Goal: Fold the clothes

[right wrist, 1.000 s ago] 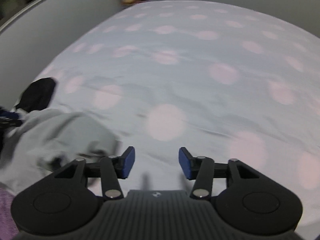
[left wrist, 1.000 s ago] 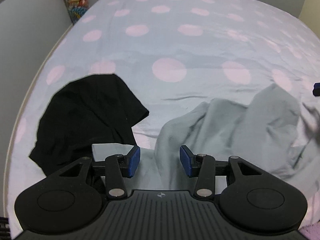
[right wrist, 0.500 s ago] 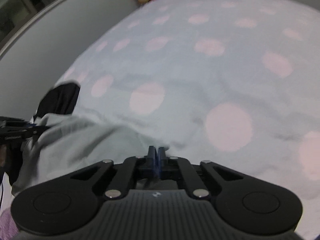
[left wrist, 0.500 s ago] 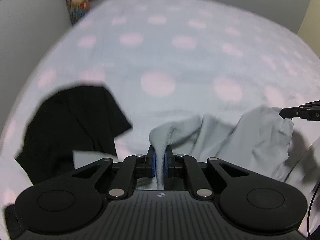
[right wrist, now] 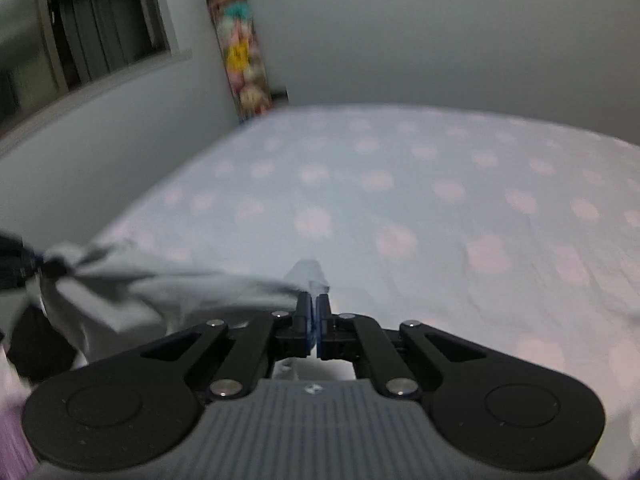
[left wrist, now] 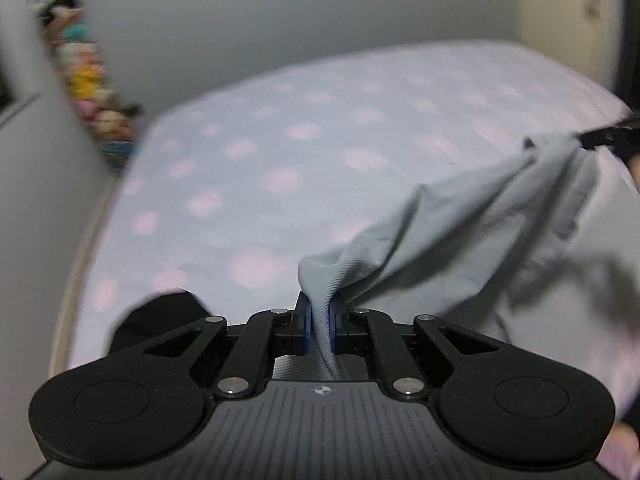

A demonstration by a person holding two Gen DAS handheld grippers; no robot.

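Note:
A light grey garment [left wrist: 460, 232] hangs stretched in the air above the bed between my two grippers. My left gripper [left wrist: 320, 322] is shut on one bunched corner of it. My right gripper [right wrist: 313, 322] is shut on the other corner; the grey garment [right wrist: 160, 288] runs from it to the left. The right gripper shows at the far right edge of the left wrist view [left wrist: 608, 140], and the left gripper at the far left edge of the right wrist view [right wrist: 16, 266]. A black garment [left wrist: 160, 320] lies on the bed below my left gripper.
The bed [right wrist: 440, 200] has a pale blue sheet with pink dots. A tall stack of stuffed toys [right wrist: 242, 52] stands in the room corner beyond it, and a dark window [right wrist: 100, 24] is on the left wall. The black garment [right wrist: 36, 340] shows at lower left.
Both grippers closed on the grey garment's corners and lifted it off the bed. The garment now hangs stretched between them, and both views have tilted up toward the wall.

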